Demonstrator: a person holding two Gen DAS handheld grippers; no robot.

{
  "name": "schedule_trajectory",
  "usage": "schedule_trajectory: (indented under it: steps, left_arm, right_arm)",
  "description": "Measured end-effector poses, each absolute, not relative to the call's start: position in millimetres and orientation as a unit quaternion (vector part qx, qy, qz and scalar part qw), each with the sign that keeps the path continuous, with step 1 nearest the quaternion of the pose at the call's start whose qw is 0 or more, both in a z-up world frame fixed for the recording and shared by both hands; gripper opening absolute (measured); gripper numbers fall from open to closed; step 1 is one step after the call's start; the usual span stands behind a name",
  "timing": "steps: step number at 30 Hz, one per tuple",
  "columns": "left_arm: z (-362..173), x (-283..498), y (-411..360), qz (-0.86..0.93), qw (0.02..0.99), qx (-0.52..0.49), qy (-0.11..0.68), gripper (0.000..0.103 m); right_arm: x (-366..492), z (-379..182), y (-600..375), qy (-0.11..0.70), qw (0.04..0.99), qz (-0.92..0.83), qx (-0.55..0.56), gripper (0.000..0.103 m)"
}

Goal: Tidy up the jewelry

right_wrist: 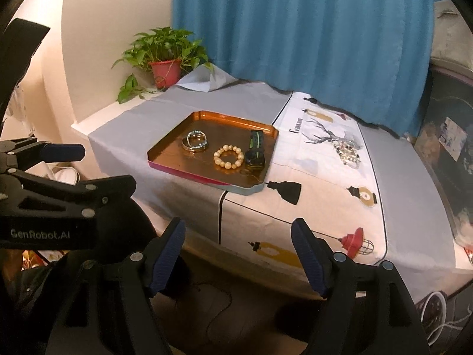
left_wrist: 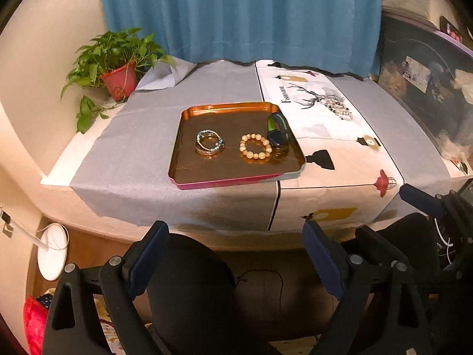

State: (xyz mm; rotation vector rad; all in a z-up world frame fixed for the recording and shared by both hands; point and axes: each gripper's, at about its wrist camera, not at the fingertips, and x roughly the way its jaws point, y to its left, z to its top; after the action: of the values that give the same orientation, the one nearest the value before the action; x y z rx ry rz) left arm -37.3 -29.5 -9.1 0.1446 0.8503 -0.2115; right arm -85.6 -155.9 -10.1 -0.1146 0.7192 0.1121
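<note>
Both grippers sit nearest the lens, off the near edge of the table and clear of everything on it. Left gripper (left_wrist: 236,254): jaws spread wide, nothing between them. Right gripper (right_wrist: 238,256): jaws well apart, likewise empty; no contact with any item.

Jewelry is split between two places. On the tray (left_wrist: 207,109), which lies on the grey cloth (left_wrist: 142,136): a coiled bangle set (left_wrist: 209,143) at left, a bead bracelet (left_wrist: 255,147) in the middle, and a dark watch (left_wrist: 277,131) with a green stripe at right, just beside the beads and leaning on the tray's right rim. Well apart from the tray, on the printed cloth (left_wrist: 340,159) to its right, lies a loose heap of beaded strands (left_wrist: 337,106). Judged from this, that heap is the piece not yet sorted.

Beyond the task items: a potted plant (left_wrist: 118,68) at the far left corner, a blue curtain (left_wrist: 242,14) behind.

Risks noted:
- The heap is tangled; a pinch on one strand may drag the rest or drop part of it on the way across.
- The watch and bracelet lie close together; a wide-jawed approach to either could knock the other.
- The tray's near edge lies close to the table edge; a push toward the camera could slide it off.
- Both cloths lie loose; a dragging fingertip could bunch them and shift the tray.
</note>
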Motion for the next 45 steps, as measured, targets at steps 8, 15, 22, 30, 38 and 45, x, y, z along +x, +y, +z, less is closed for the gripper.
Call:
schedule_trajectory:
  steps: [8, 15, 22, 30, 38, 45]
  left_arm:
    - [1.6, -54.8, -38.1, -0.102, 0.909, 0.089, 0.393, 0.090]
    - [2.6, -57.0, -37.1, -0.100, 0.910, 0.089, 0.393, 0.090]
    - [2.3, -57.7, -36.2, -0.100, 0.909, 0.089, 0.394, 0.090]
    - [1.8, -58.7, -35.9, -0.100, 0.909, 0.089, 0.395, 0.090]
    - [-2.2, -59.3, -34.3, -0.100, 0.908, 0.089, 0.398, 0.090]
    - [-4.9, -57.5, -34.7, -0.100, 0.906, 0.090, 0.402, 0.090]
  right_arm:
    - [-102.2, -3.8, -158.8, 0.337, 0.939, 0.057, -0.046, 0.075]
    - [-102.2, -4.0, -159.7, 0.336, 0.939, 0.058, -0.045, 0.075]
    - [-103.0, -7.3, -159.8, 0.342, 0.937, 0.059, -0.047, 0.075]
    - [-103.2, -8.9, -159.9, 0.345, 0.936, 0.059, -0.048, 0.076]
    - [-104.8, -14.4, -162.6, 0.348, 0.934, 0.057, -0.047, 0.076]
    - [-99.2, -16.1, -169.7, 0.353, 0.933, 0.054, -0.042, 0.076]
